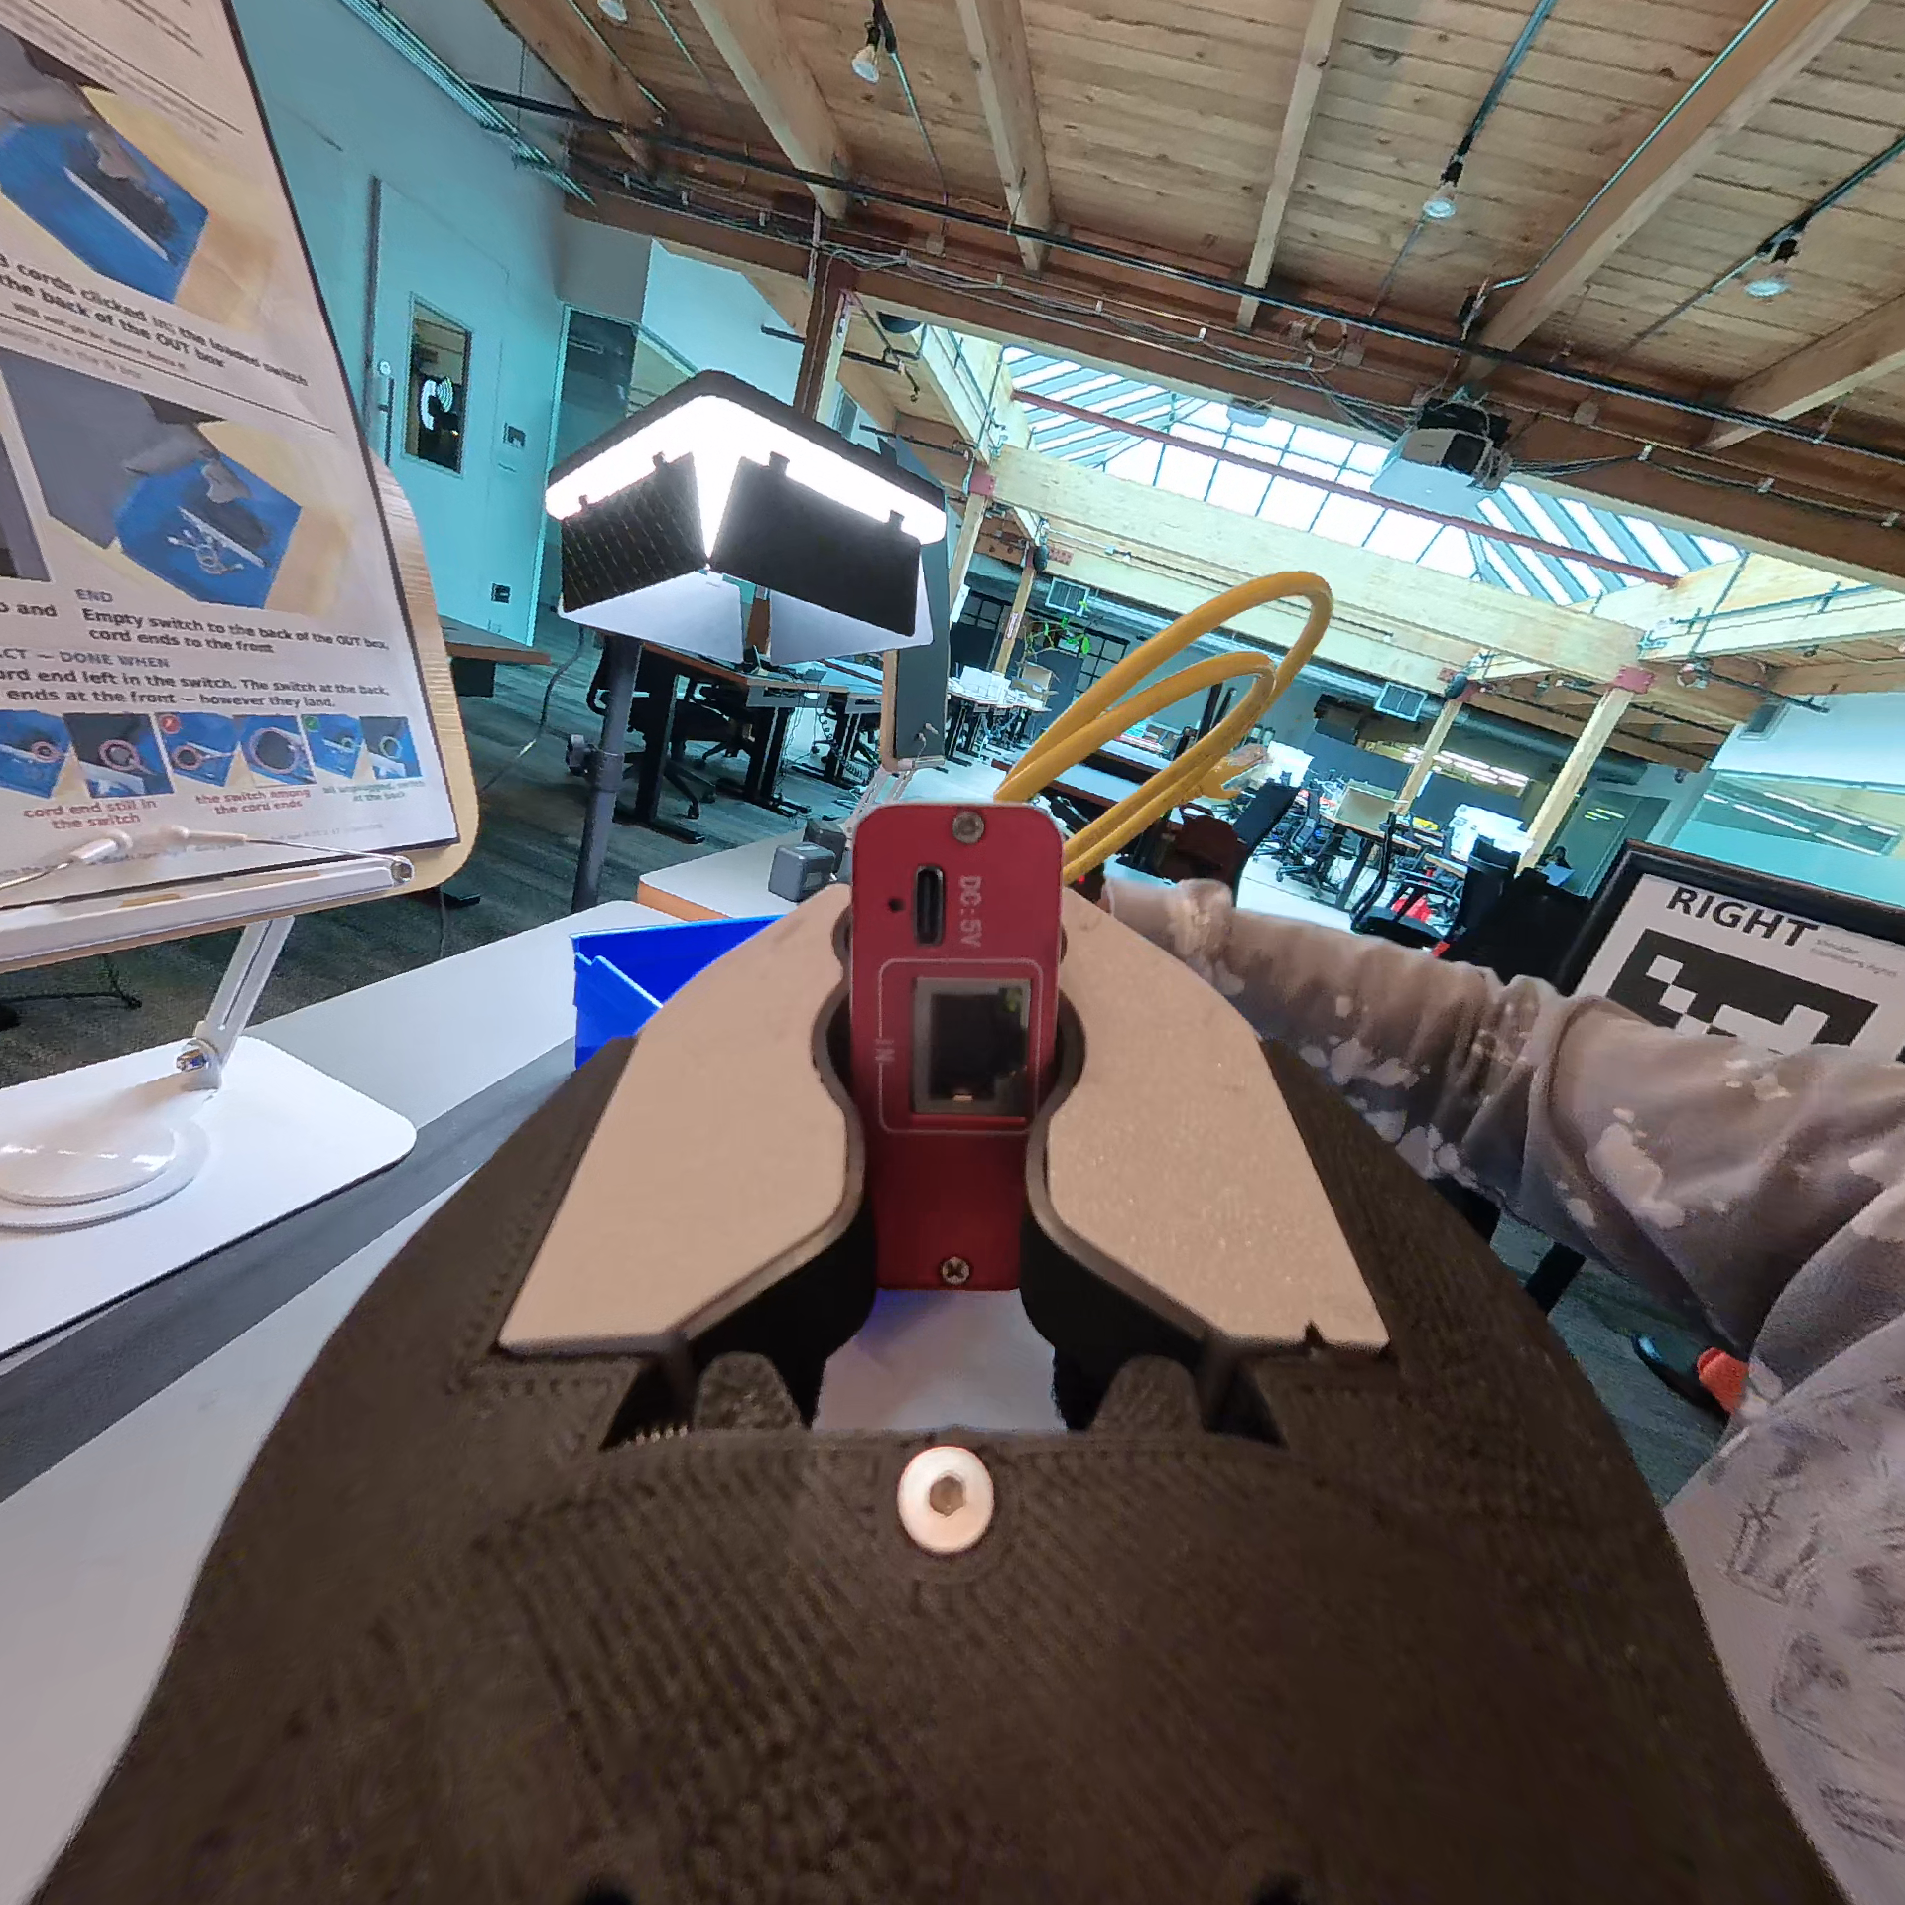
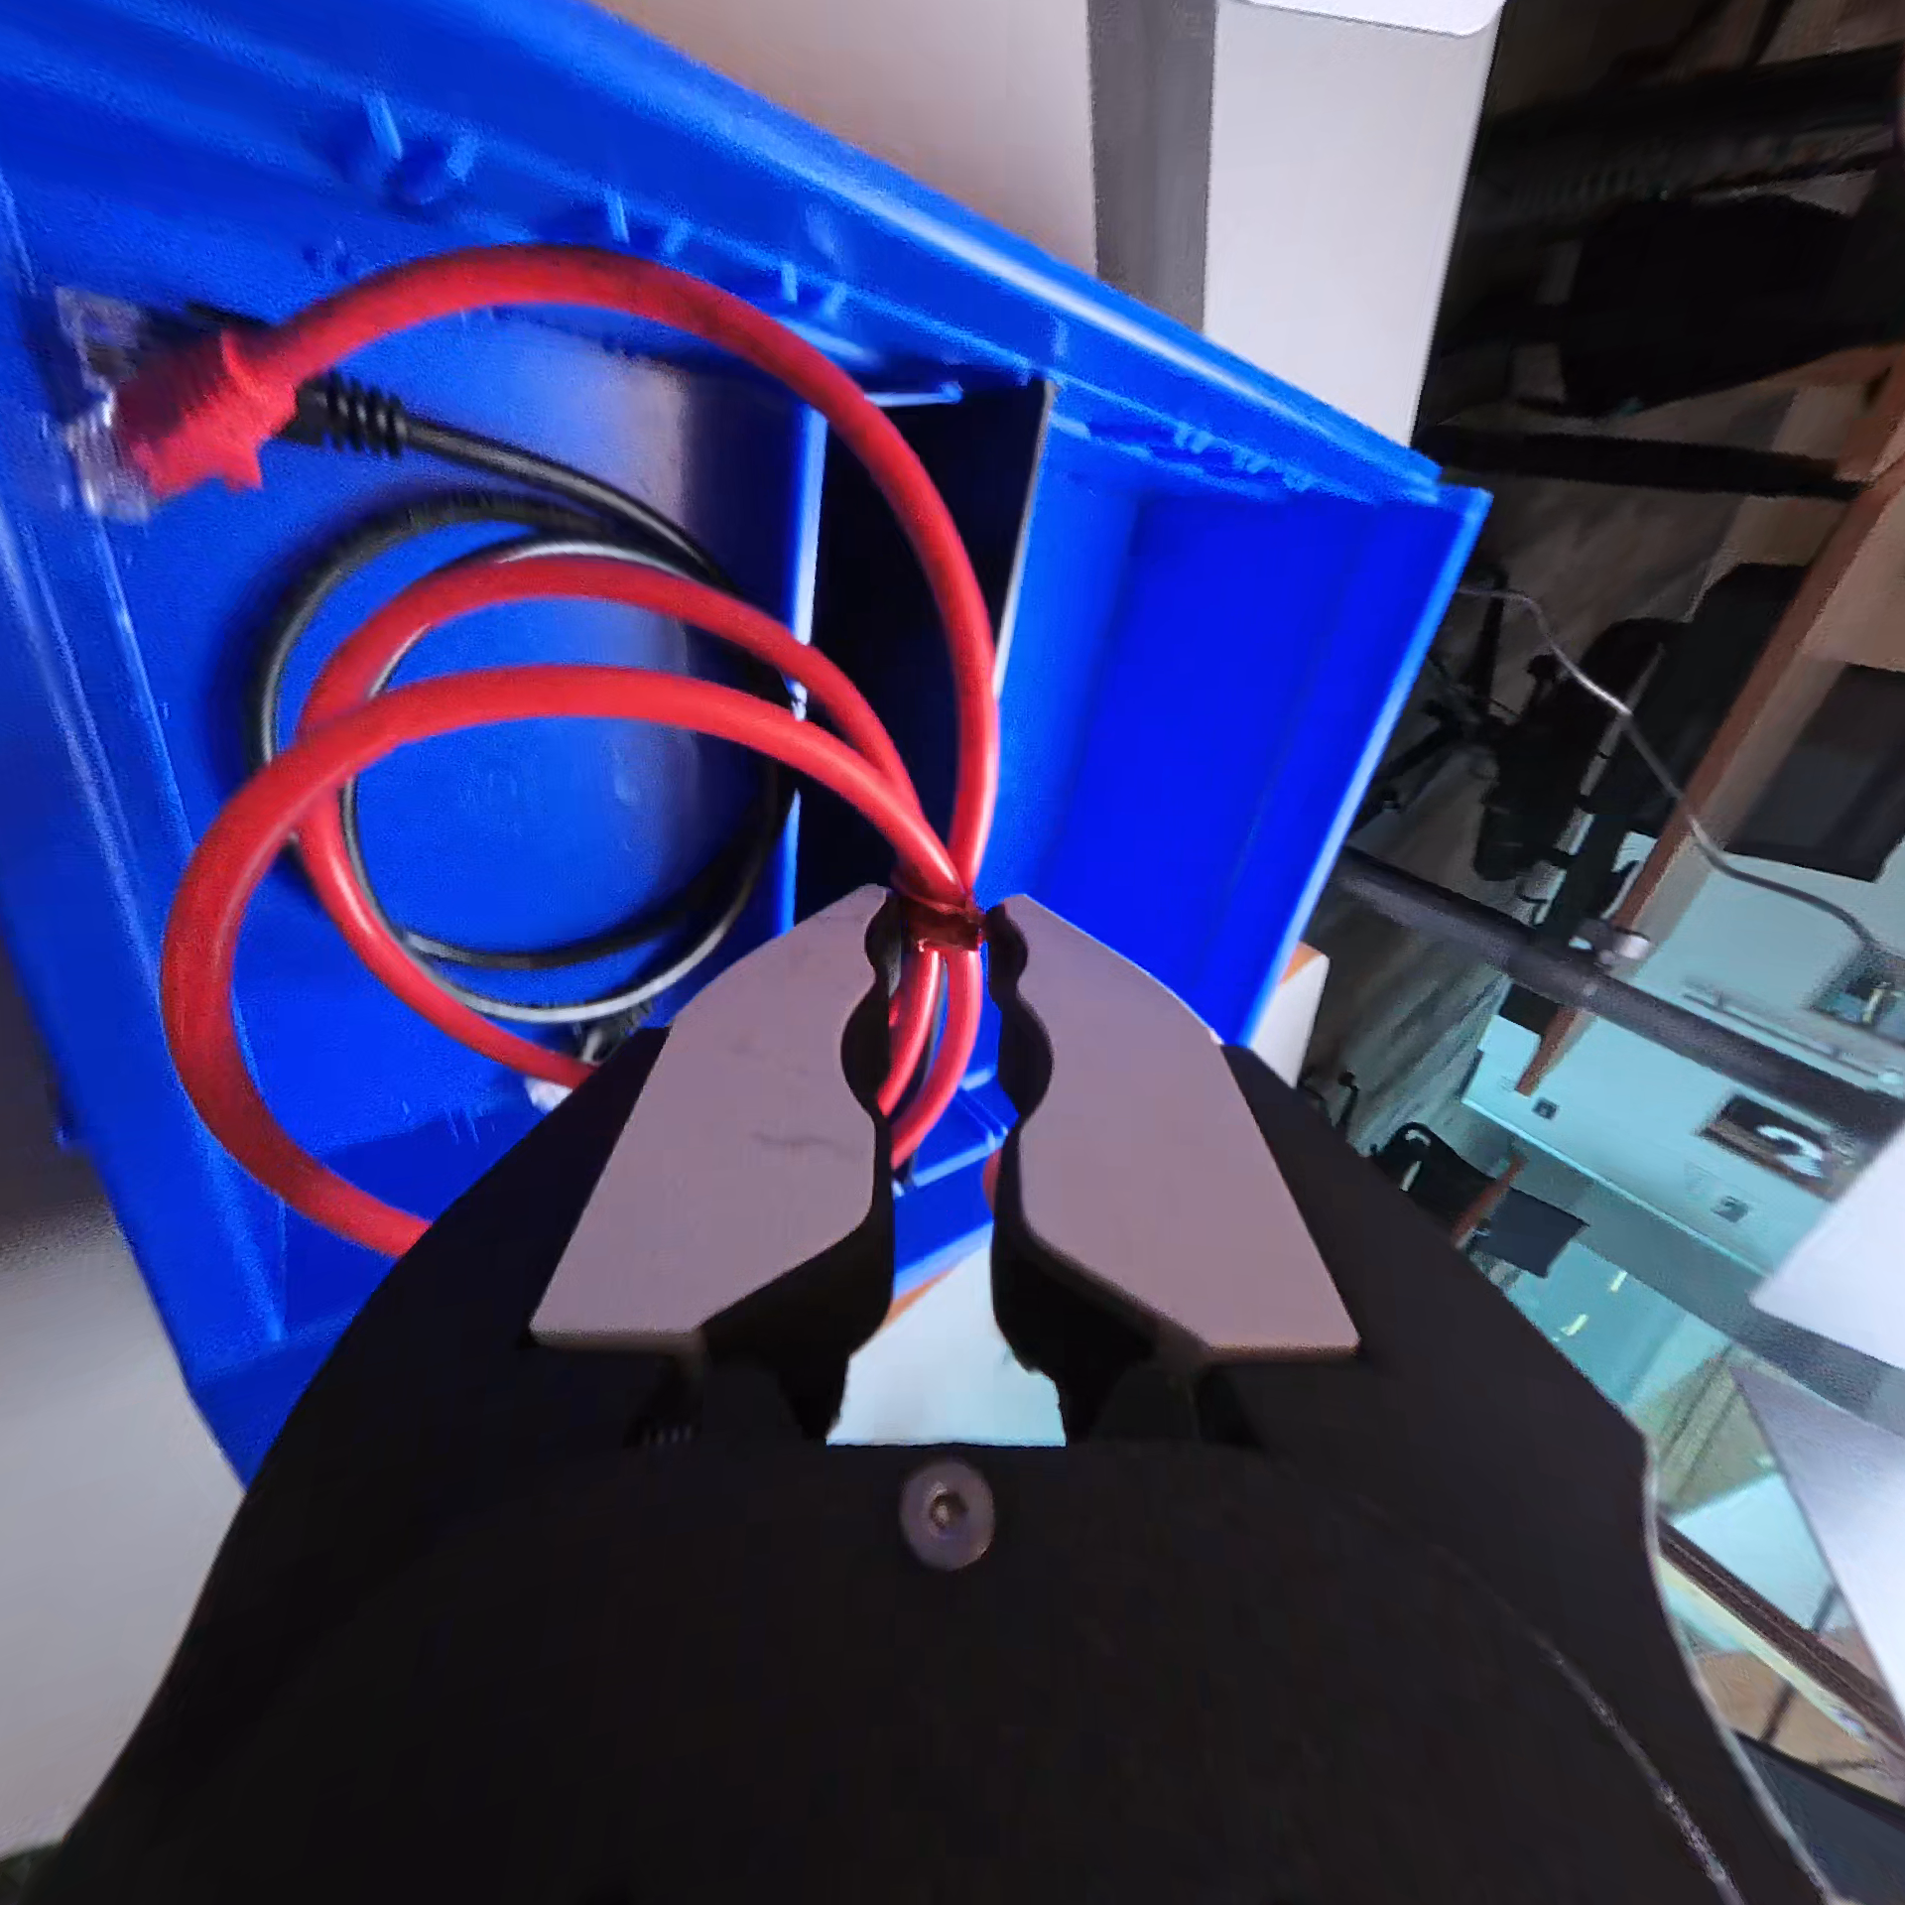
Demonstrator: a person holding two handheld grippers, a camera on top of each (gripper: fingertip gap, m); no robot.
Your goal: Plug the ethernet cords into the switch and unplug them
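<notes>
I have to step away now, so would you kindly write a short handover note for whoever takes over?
Left gripper: shut on the red switch, held upright; its facing port is empty.
Right gripper: shut on the coiled red cord at its tie, over the blue bin.
Black cord: lies in the bin.
Yellow cord: loops behind the switch; whether plugged, unclear.
Left: plug red and black, then unplug all.

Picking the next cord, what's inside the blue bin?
The blue bin holds a coiled red cord gripped at its tie by the right claw, with a black cord beneath. The claw hides the bin's near floor.
</notes>
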